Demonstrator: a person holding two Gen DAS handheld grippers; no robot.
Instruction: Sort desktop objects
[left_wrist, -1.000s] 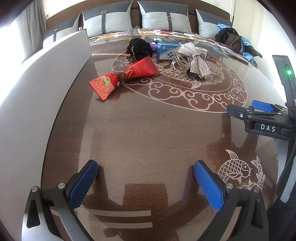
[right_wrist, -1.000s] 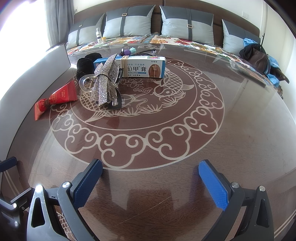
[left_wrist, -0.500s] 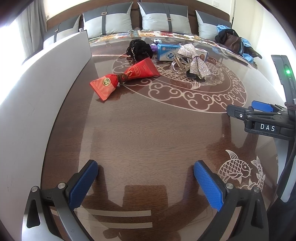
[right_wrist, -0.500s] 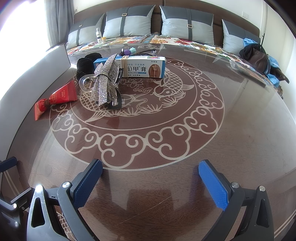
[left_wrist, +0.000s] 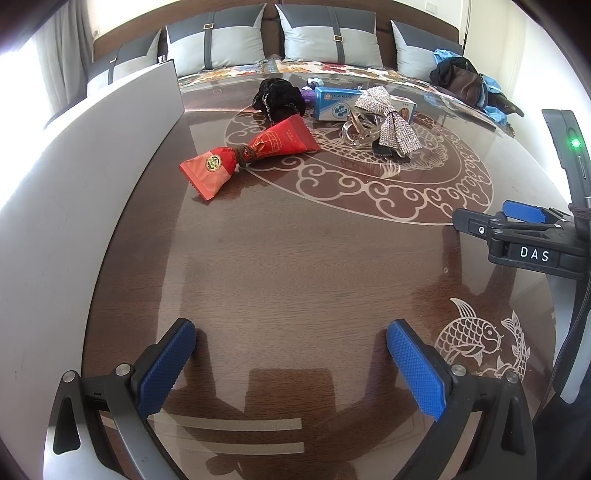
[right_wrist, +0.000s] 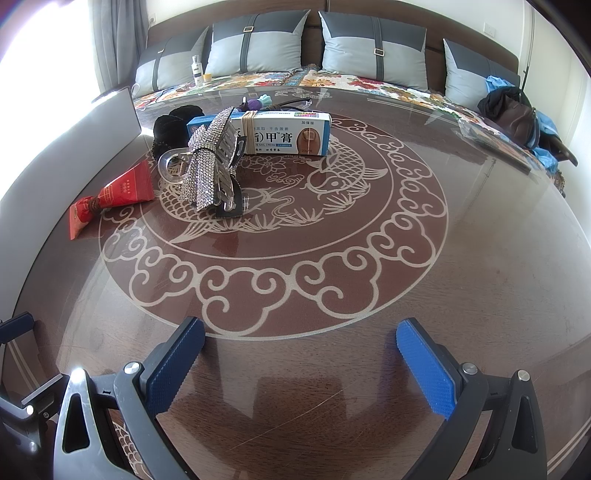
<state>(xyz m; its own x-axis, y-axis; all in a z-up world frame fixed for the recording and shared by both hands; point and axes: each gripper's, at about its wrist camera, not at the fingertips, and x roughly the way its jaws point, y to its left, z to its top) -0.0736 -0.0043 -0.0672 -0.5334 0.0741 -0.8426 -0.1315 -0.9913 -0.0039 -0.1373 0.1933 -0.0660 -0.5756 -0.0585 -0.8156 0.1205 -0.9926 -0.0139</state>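
Note:
A red candy-shaped pouch (left_wrist: 251, 155) (right_wrist: 110, 195) lies on the round brown glass-topped table (left_wrist: 295, 266). Behind it are a black scrunchie (left_wrist: 277, 98) (right_wrist: 171, 129), a blue and white cream box (left_wrist: 343, 105) (right_wrist: 277, 134), and a rhinestone bow hair clip (left_wrist: 388, 122) (right_wrist: 207, 166) on a clear claw clip. My left gripper (left_wrist: 290, 354) is open and empty above the near table edge. My right gripper (right_wrist: 301, 363) is open and empty, far from the objects; it also shows at the right of the left wrist view (left_wrist: 517, 229).
A grey upright panel (left_wrist: 85, 177) (right_wrist: 114, 107) runs along the table's left side. A sofa with grey cushions (right_wrist: 373, 40) and a floral cover stands behind the table. A dark bag (right_wrist: 513, 114) lies at the far right. Small purple items (right_wrist: 258, 101) sit behind the box.

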